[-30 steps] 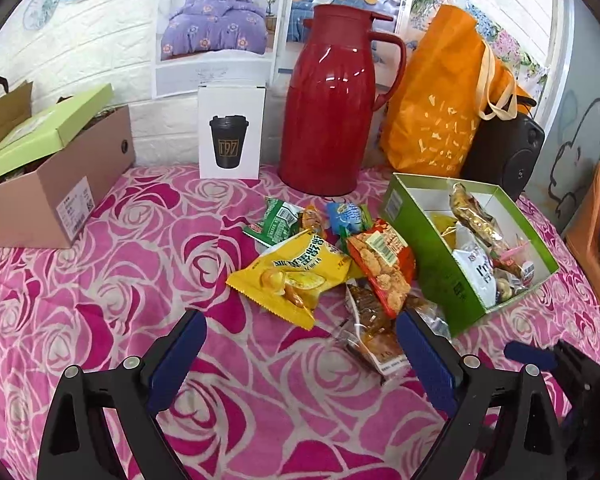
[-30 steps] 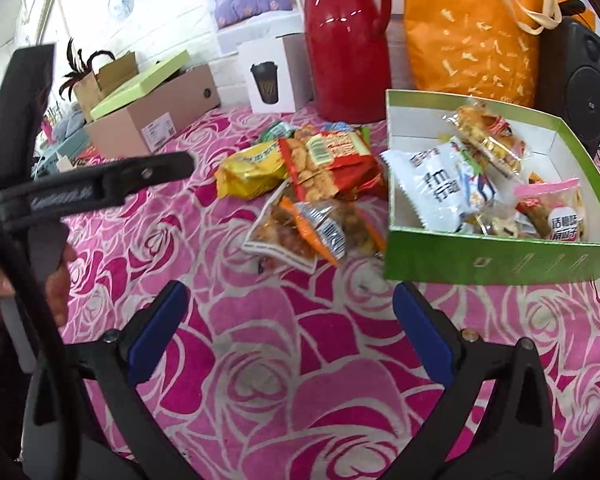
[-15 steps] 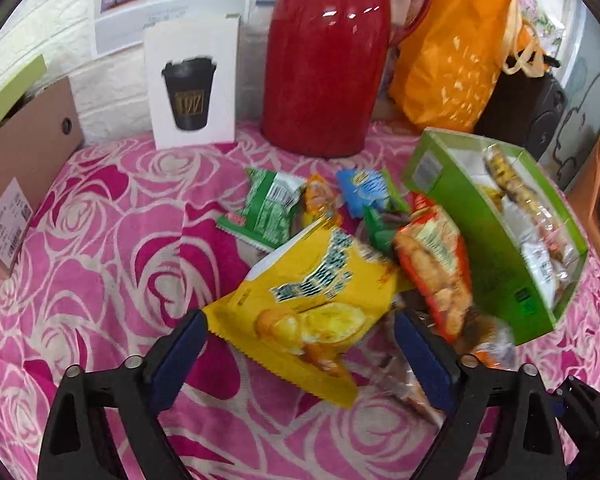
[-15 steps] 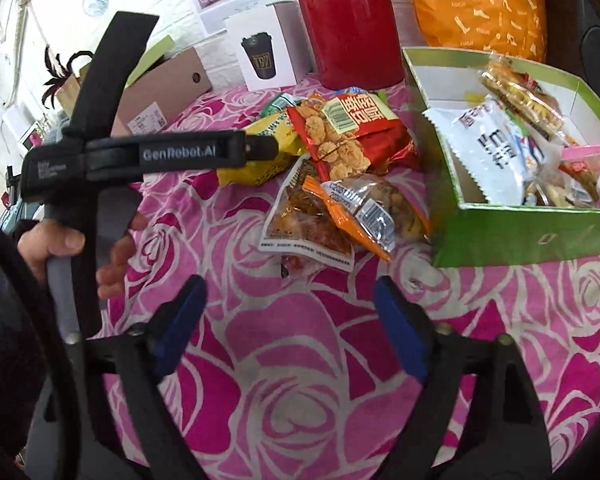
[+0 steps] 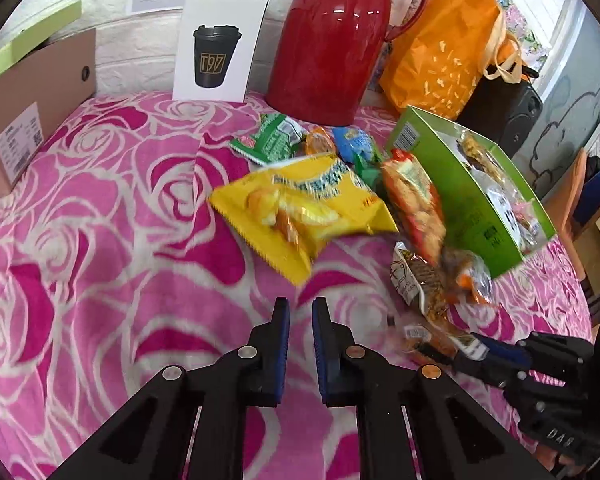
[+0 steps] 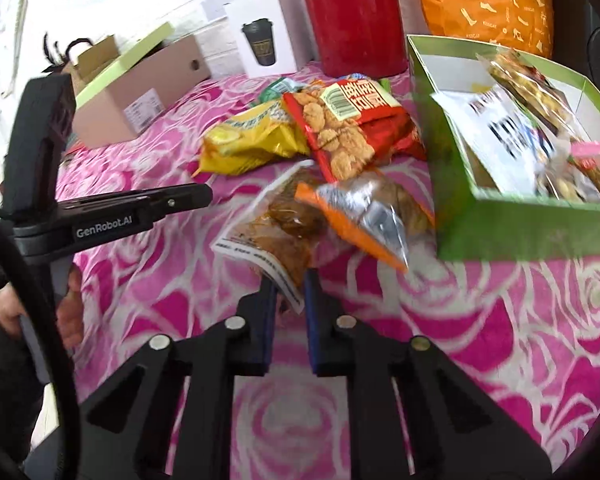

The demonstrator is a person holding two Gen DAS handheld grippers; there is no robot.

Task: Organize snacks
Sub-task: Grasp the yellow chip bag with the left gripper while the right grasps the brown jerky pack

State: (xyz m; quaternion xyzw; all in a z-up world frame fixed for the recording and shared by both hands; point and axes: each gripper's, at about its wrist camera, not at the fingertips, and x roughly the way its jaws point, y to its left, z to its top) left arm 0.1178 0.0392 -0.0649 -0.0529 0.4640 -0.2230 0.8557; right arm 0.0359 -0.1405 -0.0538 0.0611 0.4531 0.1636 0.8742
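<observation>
Partly done: several packets already in the open green cardboard box [image 6: 512,224], while the yellow crinkled chip bag [image 5: 300,212], red biscuit bag [image 6: 352,128] and smaller wrappers still loose on the pink rose-patterned tabletop [image 5: 100,240] just beside it. Left tongs [image 5: 300,312] pressed together on nothing, just short of the yellow bag; right tongs [image 6: 288,284] pinching the corner of the clear brown-snack packet [image 6: 284,224]. Both spread wide a second ago, just closed, and nearer the pile now.
</observation>
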